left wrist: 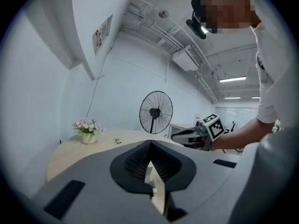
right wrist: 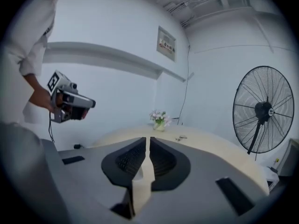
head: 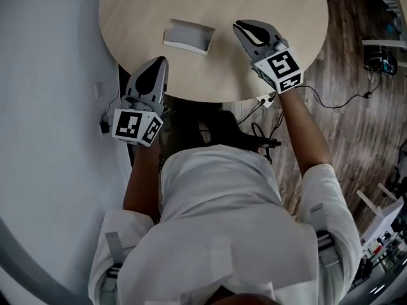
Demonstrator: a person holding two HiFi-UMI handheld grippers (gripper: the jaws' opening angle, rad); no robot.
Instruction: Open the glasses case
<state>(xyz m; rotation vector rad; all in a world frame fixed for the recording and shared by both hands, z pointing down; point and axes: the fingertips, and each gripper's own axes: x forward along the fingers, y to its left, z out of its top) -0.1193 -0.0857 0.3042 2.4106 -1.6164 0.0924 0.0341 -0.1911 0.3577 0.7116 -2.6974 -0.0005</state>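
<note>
Here's the round pale wooden desk (head: 273, 5) filling the top of the head view, with a white wall on its left and dark plank floor (head: 356, 62) on its right, black cables (head: 331, 103) trailing across the planks. The person in the white shirt (head: 216, 234) stands at the near edge, both forearms reaching forward. A big pedestal fan (right wrist: 264, 111) stands off past the far side of the desk.

On to the tools. The left gripper (head: 160, 63) sits at the near rim, its tip just over the desk edge, and its own view shows the jaws pressed together with nothing in them. The right gripper (head: 240, 27) is further in over the desktop, jaws parted by a slim slit and nothing between them. Both are held up off the surface, pointing across the desk.

And the glasses case (head: 188, 35): a pale grey oblong lying flat on the desk between the two grippers, ahead of the left one and just to the left of the right one, touched by neither. From this height I can't tell whether its lid is up or down.

Over on the far side there's a small pot of pink flowers (left wrist: 87, 130), with a tiny object (left wrist: 117, 140) near it, too small to identify.
</note>
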